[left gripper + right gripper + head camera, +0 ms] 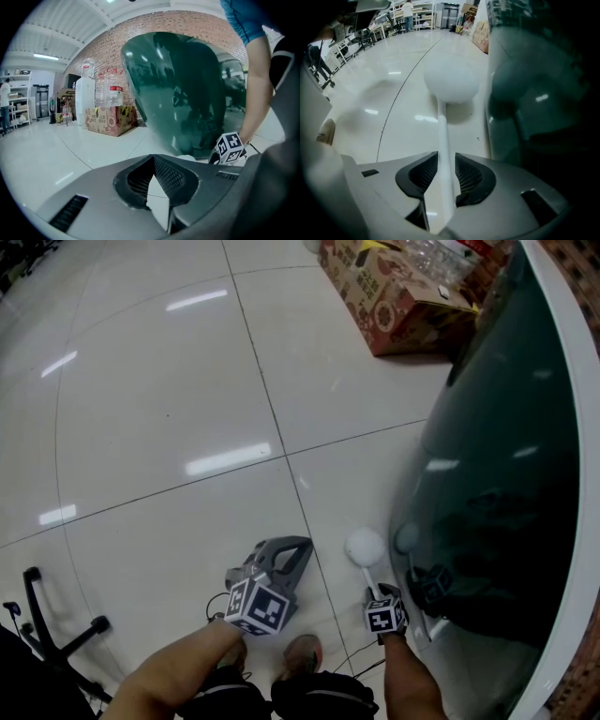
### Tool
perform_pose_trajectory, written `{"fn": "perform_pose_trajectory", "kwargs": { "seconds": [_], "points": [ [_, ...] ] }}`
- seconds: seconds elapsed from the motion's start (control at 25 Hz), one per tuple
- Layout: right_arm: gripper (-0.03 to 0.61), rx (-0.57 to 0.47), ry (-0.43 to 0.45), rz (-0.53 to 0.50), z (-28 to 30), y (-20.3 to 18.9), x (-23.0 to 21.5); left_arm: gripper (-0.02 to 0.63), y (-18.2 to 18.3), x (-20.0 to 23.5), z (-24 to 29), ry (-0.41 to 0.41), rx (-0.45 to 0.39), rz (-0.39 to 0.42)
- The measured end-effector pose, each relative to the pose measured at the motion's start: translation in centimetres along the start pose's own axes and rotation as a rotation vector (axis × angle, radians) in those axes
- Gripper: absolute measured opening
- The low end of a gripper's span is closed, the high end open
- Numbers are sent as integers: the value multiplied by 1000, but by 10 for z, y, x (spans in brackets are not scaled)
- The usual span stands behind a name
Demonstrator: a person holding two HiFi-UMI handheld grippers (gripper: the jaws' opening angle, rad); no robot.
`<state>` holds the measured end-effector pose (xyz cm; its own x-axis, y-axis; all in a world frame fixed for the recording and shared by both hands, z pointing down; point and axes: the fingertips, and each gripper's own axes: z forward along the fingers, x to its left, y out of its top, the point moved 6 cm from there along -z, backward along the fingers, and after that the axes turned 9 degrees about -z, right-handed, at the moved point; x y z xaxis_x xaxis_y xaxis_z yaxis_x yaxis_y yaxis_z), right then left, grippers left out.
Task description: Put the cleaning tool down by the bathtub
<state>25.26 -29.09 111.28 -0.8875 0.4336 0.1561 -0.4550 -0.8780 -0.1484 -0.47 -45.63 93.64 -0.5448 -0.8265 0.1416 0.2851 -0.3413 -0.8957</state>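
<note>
In the head view we see the cleaning tool [365, 547], its white round head down at the tiled floor [169, 409] just beside the dark bathtub [506, 474], handle rising into the right gripper [377, 592]. In the left gripper view, the left gripper [152, 157] has its jaws pressed together, empty. In the right gripper view we find the jaws slightly spread either side of the handle, not pinching it

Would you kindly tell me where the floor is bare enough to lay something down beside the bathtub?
Bare: the wide stretch of floor tiles between the cardboard box, the bathtub and the office chair base. Crowded: the tub's near end, where the round-headed brush and the person's feet are.
</note>
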Motion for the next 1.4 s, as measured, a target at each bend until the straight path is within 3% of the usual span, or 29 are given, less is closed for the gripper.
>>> {"fn": "perform_pose_trajectory", "kwargs": {
  "seconds": [0.24,0.6,0.84,1.12,1.4],
  "points": [
    [146,-22,11,52,-51,5,3,-3,25,-14,-24,-11,33,6],
    [144,-120,32,168,-176,20,13,-3,107,-52,-83,-29,70,3],
    [138,-170,20,246,-294,27,11,-3,194,-73,-148,0,92,17],
    [109,-188,30,323,-449,29,28,-3,313,-101,-238,55,63,-34],
    [101,-234,12,402,-567,36,28,-3,395,-136,-301,67,61,-59]
  ]
}}
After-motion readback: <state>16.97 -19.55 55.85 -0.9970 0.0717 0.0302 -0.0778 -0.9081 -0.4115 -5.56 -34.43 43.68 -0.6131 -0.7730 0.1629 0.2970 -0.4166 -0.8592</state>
